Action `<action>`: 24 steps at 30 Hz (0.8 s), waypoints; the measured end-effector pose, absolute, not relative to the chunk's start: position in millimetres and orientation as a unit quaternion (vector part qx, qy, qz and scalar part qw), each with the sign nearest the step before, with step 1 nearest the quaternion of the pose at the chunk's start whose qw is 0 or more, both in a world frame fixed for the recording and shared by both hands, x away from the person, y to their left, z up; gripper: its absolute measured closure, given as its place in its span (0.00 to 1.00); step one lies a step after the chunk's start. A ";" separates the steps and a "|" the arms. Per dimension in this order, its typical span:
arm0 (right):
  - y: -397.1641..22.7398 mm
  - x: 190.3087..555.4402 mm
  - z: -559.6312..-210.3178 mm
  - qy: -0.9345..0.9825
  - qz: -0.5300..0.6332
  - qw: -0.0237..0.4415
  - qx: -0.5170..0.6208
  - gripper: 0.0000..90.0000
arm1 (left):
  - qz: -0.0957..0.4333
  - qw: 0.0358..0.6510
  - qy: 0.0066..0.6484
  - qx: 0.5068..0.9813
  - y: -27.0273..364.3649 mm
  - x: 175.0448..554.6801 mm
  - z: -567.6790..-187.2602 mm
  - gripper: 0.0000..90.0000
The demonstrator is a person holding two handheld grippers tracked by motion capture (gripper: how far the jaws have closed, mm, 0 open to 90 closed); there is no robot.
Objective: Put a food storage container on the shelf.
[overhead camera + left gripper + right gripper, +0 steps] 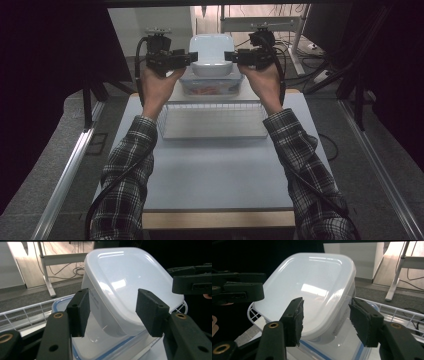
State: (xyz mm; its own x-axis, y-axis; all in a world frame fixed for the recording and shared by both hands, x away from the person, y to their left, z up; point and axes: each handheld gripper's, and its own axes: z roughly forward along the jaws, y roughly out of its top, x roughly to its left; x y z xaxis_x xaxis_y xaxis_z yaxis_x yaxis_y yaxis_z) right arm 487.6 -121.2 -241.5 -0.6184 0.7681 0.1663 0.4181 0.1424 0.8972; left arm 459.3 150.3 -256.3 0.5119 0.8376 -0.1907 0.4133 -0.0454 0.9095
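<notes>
White translucent plastic is what both tools are working around: an upturned container [212,54] is sitting bottom-up on top of a blue-rimmed lidded box [210,86], at the far end of the bench [215,170], just beyond a white wire basket [212,122].

On the left, the left tool [191,58] is standing at the container's left side with its jaws parted; in the left gripper view the pads [79,311] are straddling the rounded corner of the container [130,285] without pressing on it.

On the right, the right tool [229,56] is mirroring this at the opposite side, jaws likewise apart, and in the right gripper view its pads [295,320] are framing the container's edge [312,292] with a gap showing on both sides.

Judging by this, the stacking step is ending: the container is resting on the lidded box and neither tool is gripping it. Next, both hands are probably needing to draw straight outward, away from the container's sides, keeping the pads clear of the rim so the stack is not nudged off the box below.
</notes>
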 end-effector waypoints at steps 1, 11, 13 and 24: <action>-121.1 488.1 -241.4 0.736 0.516 0.172 0.403 0.50 | 0.204 0.525 0.449 0.694 150.5 460.1 -256.0 0.50; -122.2 486.3 -240.1 0.741 0.523 0.187 0.377 0.45 | 0.213 0.538 0.424 0.697 152.8 452.9 -252.5 0.45; -123.0 482.5 -240.8 0.744 0.526 0.189 0.367 0.40 | 0.212 0.539 0.414 0.703 152.5 450.0 -253.3 0.39; -132.3 466.9 -259.3 0.757 0.538 0.184 0.322 0.17 | 0.181 0.547 0.371 0.728 150.7 431.4 -273.7 0.22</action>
